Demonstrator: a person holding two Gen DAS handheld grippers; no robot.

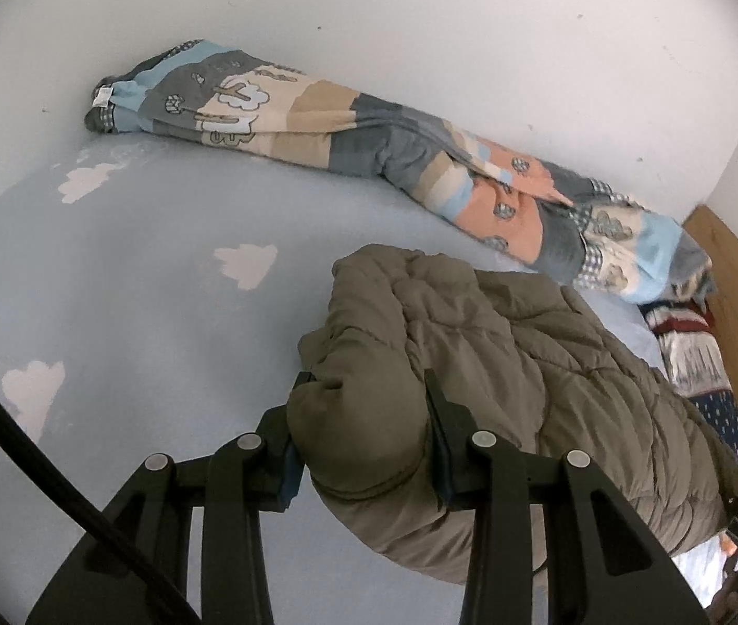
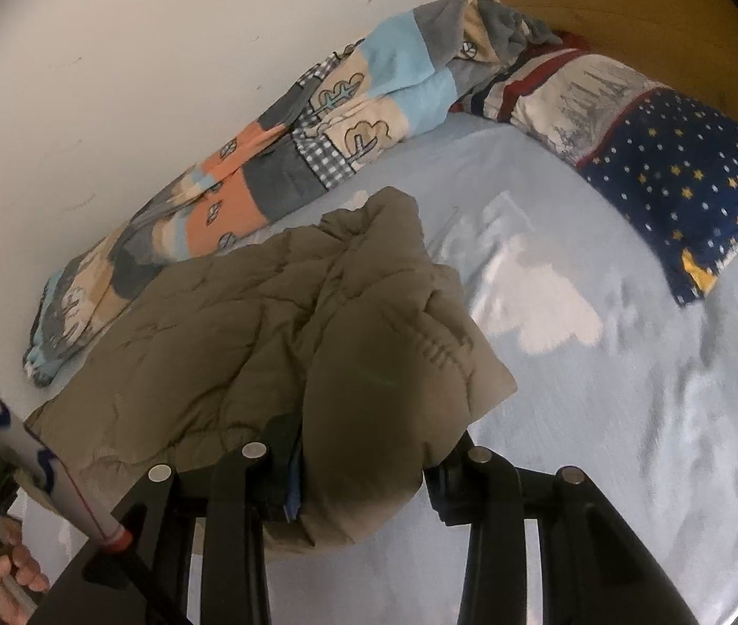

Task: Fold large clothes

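An olive-green quilted puffer jacket hangs lifted over a light blue bed sheet with white clouds. In the left wrist view my left gripper is shut on a thick padded fold at the jacket's near edge, one black finger on each side of the bulge. The right wrist view shows the same jacket draped toward the wall, with my right gripper shut on another puffy fold of it. The jacket's far part rests on the bed sheet. Padding covers the right gripper's fingertips.
A rolled patchwork duvet lies along the white wall; the duvet also shows in the right view. A starry navy pillow leans at the wooden headboard. A person's hand holds the other gripper's handle at lower left.
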